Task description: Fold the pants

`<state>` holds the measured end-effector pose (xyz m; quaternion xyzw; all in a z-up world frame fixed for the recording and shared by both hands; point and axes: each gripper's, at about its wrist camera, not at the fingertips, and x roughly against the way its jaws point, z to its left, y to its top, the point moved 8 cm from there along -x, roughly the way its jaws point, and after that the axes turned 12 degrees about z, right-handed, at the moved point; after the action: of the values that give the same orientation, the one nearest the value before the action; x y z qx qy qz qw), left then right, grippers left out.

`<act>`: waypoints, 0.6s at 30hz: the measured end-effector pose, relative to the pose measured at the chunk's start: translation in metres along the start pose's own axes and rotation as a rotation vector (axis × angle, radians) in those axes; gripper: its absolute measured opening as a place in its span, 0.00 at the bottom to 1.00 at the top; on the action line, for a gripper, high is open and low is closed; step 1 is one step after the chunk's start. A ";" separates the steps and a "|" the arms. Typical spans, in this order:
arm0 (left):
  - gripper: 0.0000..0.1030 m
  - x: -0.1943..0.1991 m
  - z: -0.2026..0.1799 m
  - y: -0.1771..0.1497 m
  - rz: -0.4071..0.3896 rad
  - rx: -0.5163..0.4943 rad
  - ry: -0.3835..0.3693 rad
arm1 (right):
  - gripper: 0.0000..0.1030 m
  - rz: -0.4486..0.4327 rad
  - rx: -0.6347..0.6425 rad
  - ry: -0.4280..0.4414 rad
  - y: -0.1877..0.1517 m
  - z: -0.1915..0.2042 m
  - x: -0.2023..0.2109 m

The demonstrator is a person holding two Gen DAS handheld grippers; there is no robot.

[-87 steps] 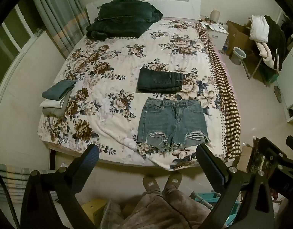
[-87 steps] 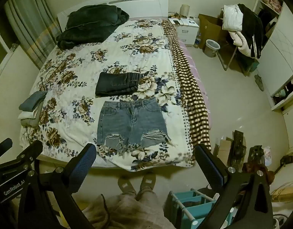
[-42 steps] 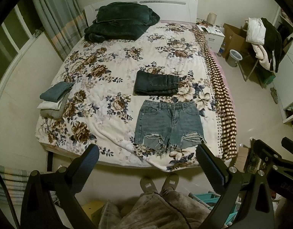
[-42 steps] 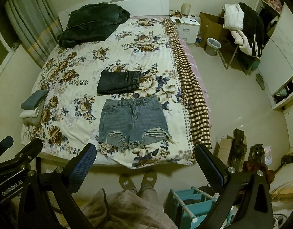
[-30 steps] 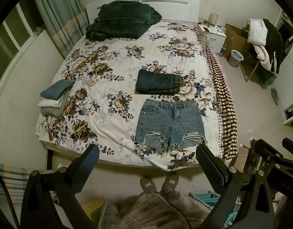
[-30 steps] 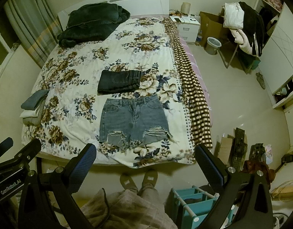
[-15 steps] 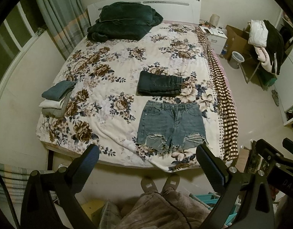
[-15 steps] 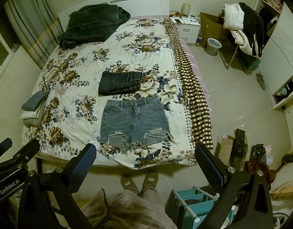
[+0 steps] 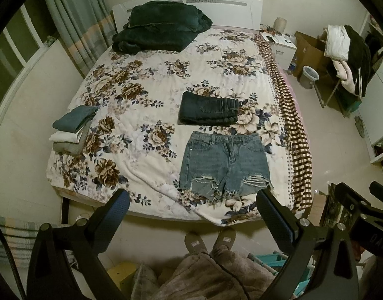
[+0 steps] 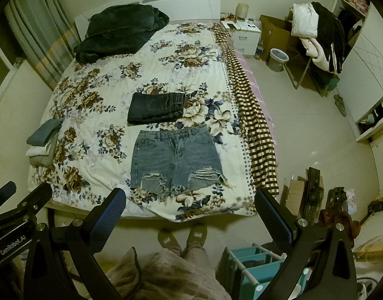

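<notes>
Nearby, folded dark jeans [image 9: 208, 108], seemingly clear shorts [image 9: 223, 161].

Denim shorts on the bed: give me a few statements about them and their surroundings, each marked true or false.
1. The denim shorts lie spread flat on the floral bedspread, waistband toward the headboard. True.
2. The left claw is shut on the shorts' hem. False: it is open and holds nothing, above the foot of the bed.
3. The folded dark jeans lie beyond the shorts' waistband. True.
4. The small stack of folded clothes sits on top of the shorts. False: it sits apart, near the bed's left edge.
5. The right claw is open and empty. True.
</notes>
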<state>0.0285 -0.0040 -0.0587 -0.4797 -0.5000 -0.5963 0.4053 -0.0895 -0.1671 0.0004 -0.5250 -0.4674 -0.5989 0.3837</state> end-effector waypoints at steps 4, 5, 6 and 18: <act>1.00 -0.015 0.003 0.008 0.006 -0.013 -0.002 | 1.00 0.021 -0.013 -0.009 0.007 0.005 -0.012; 1.00 -0.023 0.004 0.014 0.009 -0.017 -0.007 | 1.00 0.026 -0.017 -0.011 0.012 0.006 -0.012; 1.00 -0.027 0.004 0.016 0.010 -0.022 -0.009 | 1.00 0.030 -0.021 -0.011 0.016 0.006 -0.016; 1.00 -0.120 -0.011 0.076 0.031 -0.061 0.005 | 1.00 0.110 -0.056 0.018 0.091 -0.007 -0.123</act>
<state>0.1249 -0.0271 -0.1605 -0.4982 -0.4732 -0.6058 0.4011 0.0139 -0.2024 -0.1067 -0.5548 -0.4176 -0.5945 0.4054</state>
